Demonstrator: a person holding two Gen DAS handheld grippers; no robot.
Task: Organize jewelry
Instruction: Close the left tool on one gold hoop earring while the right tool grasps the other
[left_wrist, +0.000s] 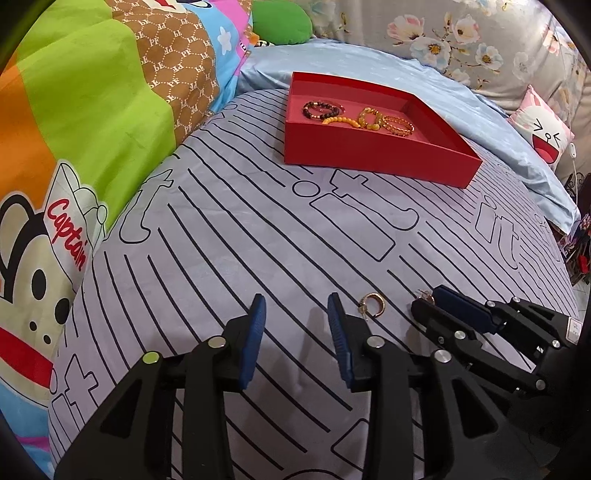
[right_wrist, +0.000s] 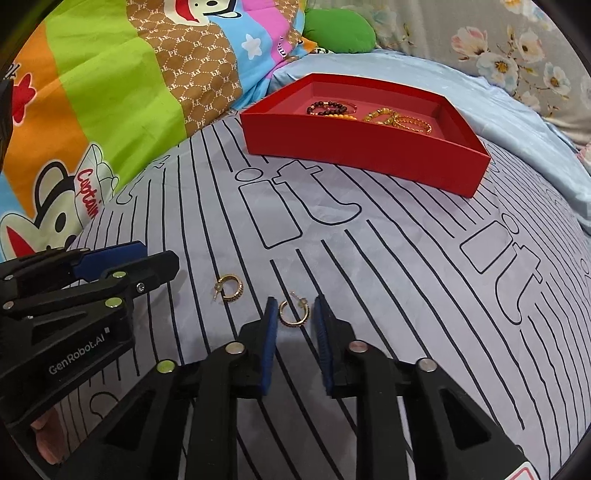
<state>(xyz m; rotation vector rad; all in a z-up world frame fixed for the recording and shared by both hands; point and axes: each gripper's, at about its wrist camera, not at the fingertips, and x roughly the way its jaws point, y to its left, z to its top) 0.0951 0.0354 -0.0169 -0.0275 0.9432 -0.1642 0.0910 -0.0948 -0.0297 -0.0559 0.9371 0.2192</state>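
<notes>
Striped bedsheet (right_wrist: 369, 295): right gripper (right_wrist: 295, 314) narrowly straddles gold hoop earring (right_wrist: 293, 314), unpinched; left gripper (left_wrist: 297, 317) open, empty; both bound for red tray (right_wrist: 369, 162).

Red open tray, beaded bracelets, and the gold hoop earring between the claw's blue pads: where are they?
Red open cardboard tray (right_wrist: 354, 147): right wrist view, on its near outer wall.
Dark beaded bracelet (right_wrist: 328, 107): right wrist view, on its beads inside the tray.
Gold hoop earring (right_wrist: 293, 314): right wrist view, on the hoop's rim.

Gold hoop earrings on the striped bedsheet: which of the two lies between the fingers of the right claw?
The smooth gold hoop earring lies between the right claw fingers. The other, ridged gold hoop earring lies outside them, toward the left claw.
</notes>
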